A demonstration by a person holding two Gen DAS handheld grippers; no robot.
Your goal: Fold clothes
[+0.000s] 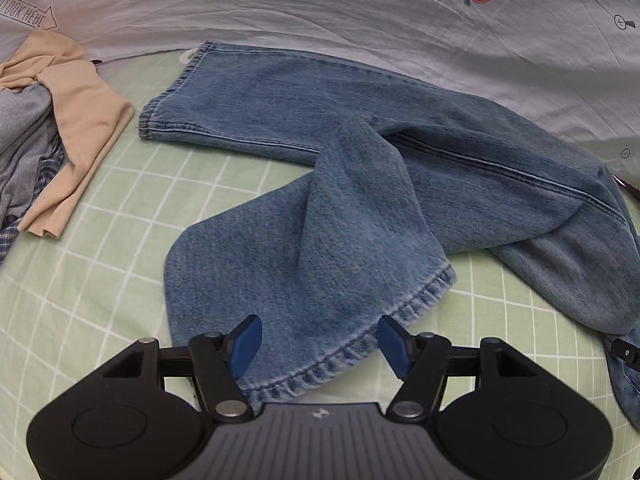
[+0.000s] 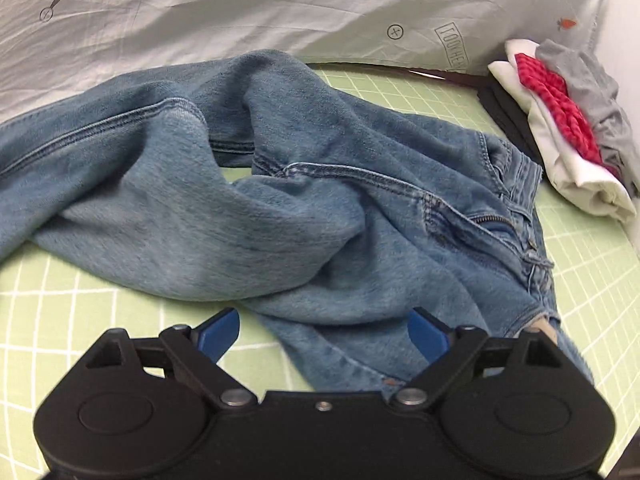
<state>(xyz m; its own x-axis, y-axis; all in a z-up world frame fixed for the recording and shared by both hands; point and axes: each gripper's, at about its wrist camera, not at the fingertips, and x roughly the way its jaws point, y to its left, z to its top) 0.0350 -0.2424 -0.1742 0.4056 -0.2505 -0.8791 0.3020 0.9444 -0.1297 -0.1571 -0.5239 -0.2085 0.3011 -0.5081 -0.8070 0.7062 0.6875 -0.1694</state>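
Pair of light-blue washed denim jeans [image 1: 360,184] lies unfolded and rumpled on a pale green bedsheet with a white grid pattern [image 1: 100,280]. Left wrist view: one leg runs from its hem at 11 o'clock toward 3 o'clock; the other leg crosses over it, twisted, with its stitched hem spread at 6 o'clock. Left gripper [image 1: 319,346], black with blue pads, sits above that near hem; its fingers stand apart, the hem lying below the gap, and neither pad presses on the cloth. At 9 o'clock a heap of unfolded clothes [image 1: 52,128], beige garment over grey and blue-checked fabric, lies apart from the jeans. Beyond, at 12 o'clock, a white crumpled cover printed with carrots and small symbols [image 1: 360,8]. Right wrist view: waistband and open zip fly of the jeans at 3 o'clock, the legs trailing off to 9 o'clock, a fold of denim bunched at centre. Right gripper [image 2: 324,334], same build, hovers over the seat area at 6 o'clock; fingers spread wide, denim beneath the gap, not gripped. At 2 o'clock a stack of folded garments [image 2: 560,128], white, red knit, grey and black, just beside the waistband.
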